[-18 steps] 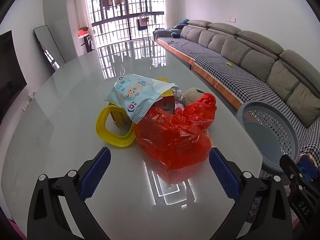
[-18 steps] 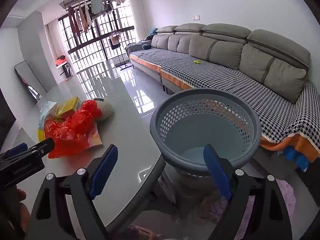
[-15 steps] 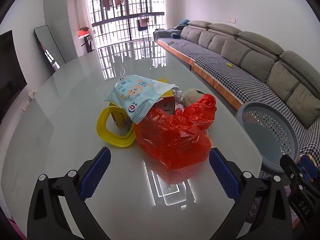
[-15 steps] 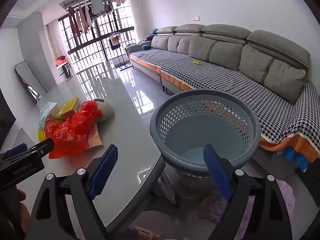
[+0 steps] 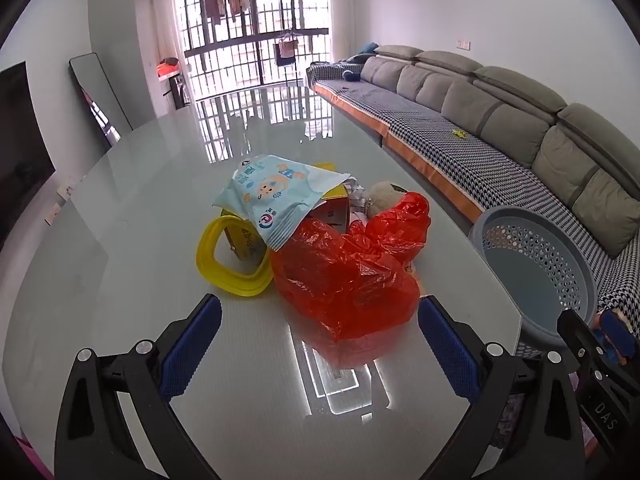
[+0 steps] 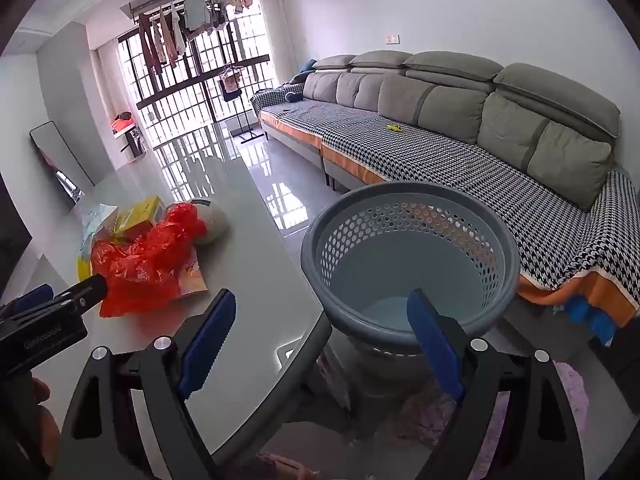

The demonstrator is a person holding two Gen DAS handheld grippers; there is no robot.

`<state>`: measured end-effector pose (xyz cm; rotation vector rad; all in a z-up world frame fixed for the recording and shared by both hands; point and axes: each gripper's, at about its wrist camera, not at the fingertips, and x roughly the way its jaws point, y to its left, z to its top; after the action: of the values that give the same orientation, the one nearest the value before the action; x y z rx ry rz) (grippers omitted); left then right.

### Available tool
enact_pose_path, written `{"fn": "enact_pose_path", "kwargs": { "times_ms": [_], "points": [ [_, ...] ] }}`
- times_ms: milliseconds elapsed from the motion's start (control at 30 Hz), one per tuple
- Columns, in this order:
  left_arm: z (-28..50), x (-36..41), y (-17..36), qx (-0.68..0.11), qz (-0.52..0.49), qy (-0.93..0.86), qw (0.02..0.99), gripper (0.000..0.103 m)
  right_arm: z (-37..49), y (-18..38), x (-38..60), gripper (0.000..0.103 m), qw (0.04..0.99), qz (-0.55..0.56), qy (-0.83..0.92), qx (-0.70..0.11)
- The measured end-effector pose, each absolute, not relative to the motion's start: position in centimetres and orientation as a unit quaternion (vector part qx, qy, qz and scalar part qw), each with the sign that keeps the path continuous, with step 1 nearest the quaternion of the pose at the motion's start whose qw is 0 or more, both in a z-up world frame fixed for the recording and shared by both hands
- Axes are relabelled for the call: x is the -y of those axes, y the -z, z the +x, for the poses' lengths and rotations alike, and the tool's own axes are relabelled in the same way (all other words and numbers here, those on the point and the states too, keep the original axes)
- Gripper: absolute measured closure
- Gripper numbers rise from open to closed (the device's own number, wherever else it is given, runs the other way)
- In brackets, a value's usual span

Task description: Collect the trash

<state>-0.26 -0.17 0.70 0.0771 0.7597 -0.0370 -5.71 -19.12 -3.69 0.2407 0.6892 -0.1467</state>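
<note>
Red plastic bag (image 5: 348, 276) and the other trash lie untouched on the bench (image 5: 120, 240), just ahead of the left gripper (image 5: 320, 320), fingers apart; the right gripper (image 6: 320, 328), also spread, faces the empty basket (image 6: 412, 248).

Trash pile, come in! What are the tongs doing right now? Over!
Left tongs open, empty, facing the red bag. Right tongs open, empty, over the basket. Trash pile on the table, untouched. Nothing in the way.
</note>
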Motion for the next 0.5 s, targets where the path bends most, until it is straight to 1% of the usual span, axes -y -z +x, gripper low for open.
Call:
{"fn": "enact_pose_path", "kwargs": {
  "times_ms": [500],
  "points": [
    [-0.25, 0.18, -0.47, -0.371, 0.039, 0.019, 0.927, 0.006, -6.43, 3.54, 18.88, 0.019, 0.933, 0.115, 0.072, -0.334]
  ]
}}
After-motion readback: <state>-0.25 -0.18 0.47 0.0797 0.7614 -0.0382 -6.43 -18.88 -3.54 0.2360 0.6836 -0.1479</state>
